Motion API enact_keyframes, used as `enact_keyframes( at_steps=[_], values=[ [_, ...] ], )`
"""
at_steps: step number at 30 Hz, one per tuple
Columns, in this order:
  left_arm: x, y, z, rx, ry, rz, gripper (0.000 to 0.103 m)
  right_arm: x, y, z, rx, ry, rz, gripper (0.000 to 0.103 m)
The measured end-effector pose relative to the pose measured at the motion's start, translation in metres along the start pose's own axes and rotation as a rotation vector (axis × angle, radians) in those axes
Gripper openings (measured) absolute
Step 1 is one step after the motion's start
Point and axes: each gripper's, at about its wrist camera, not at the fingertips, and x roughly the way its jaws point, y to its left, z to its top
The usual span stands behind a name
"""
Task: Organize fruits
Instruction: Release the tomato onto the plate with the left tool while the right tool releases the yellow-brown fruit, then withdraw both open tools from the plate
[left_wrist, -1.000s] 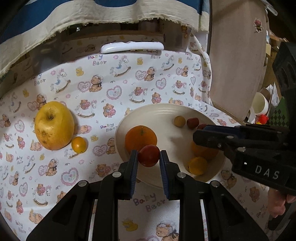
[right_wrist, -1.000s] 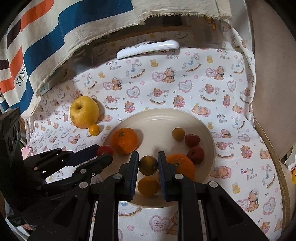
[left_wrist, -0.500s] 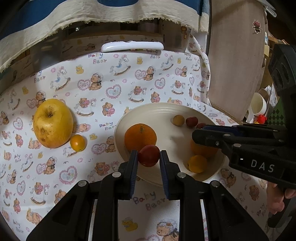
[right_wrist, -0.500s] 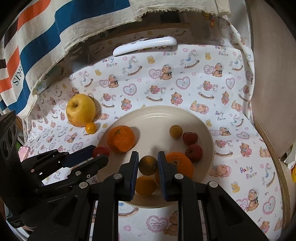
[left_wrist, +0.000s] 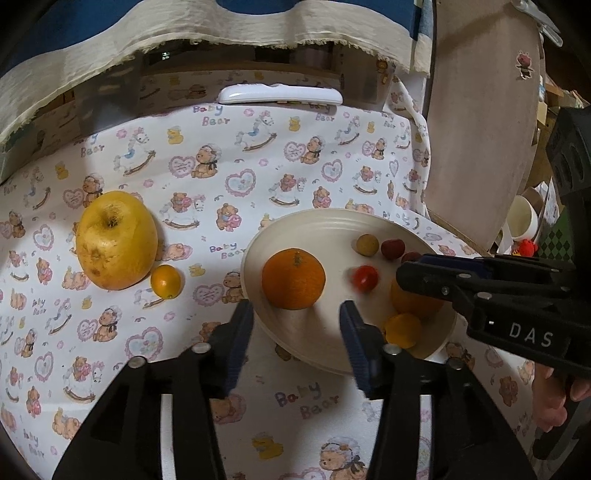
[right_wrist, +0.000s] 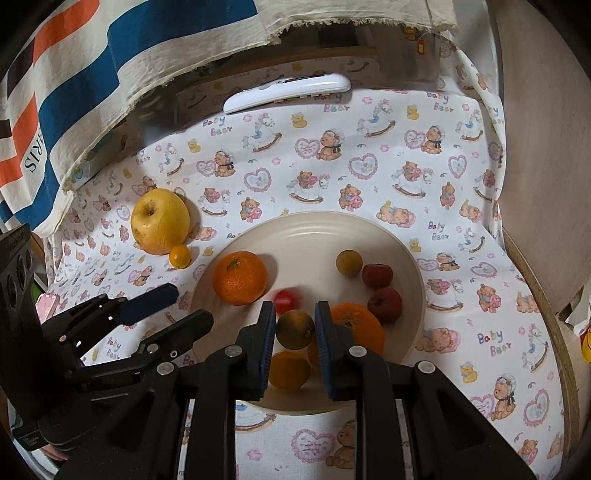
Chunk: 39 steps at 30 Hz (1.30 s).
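Dropping-off step: left gripper (left_wrist: 297, 325) jaws opening and empty above the plate (left_wrist: 332, 221), small red fruit (left_wrist: 365, 277) blurred inside it, right gripper (right_wrist: 294, 334) jaws opening around a dark round fruit (right_wrist: 295, 329); next, probably the yellow apple (left_wrist: 116, 240) far left on the counter.

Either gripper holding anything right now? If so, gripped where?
Left gripper: nothing, jaws opening, red fruit blurred, loose over the plate. Right gripper: jaws opening, dark round fruit between the pads at its sides; contact unclear.
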Motion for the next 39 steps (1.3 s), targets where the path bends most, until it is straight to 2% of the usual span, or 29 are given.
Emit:
enact_keyframes(
  at_steps=[3,7,9,12,19,21,22,24,28,30,34,39],
  values=[
    [-0.001,0.000,0.000,-0.003,-0.004,0.003,0.051,-0.004,-0.001,0.001,0.001,-0.028,-0.015,0.060],
    [-0.003,0.000,0.002,0.011,-0.008,0.019,0.052,-0.011,0.001,0.003,-0.003,-0.063,-0.024,0.061],
    [-0.007,0.006,0.006,-0.020,-0.003,0.006,0.052,-0.012,0.000,0.003,0.003,-0.072,-0.023,0.061],
    [-0.019,0.018,0.012,-0.059,-0.037,0.017,0.052,-0.013,0.000,0.004,0.005,-0.082,-0.032,0.061],
    [-0.056,0.037,0.017,0.010,-0.146,0.122,0.055,-0.021,0.002,0.006,-0.001,-0.138,-0.042,0.061],
    [-0.065,0.042,0.016,0.021,-0.174,0.143,0.060,-0.024,0.002,0.005,0.002,-0.161,-0.041,0.065],
    [-0.070,0.044,0.015,0.023,-0.192,0.152,0.063,-0.025,0.003,0.006,0.004,-0.168,-0.042,0.073],
    [-0.078,0.048,0.013,0.025,-0.229,0.169,0.076,-0.028,0.002,0.006,0.011,-0.195,-0.049,0.084],
    [-0.094,0.056,0.007,0.017,-0.318,0.181,0.089,-0.032,0.003,0.006,0.009,-0.231,-0.066,0.085],
    [-0.099,0.059,0.005,0.013,-0.360,0.185,0.101,-0.034,0.002,0.005,0.014,-0.246,-0.067,0.085],
    [-0.107,0.064,-0.001,0.010,-0.439,0.204,0.103,-0.034,0.003,0.005,0.014,-0.258,-0.074,0.093],
    [-0.104,0.069,-0.006,0.007,-0.462,0.215,0.103,-0.032,0.005,0.004,0.002,-0.266,-0.091,0.094]
  ],
)
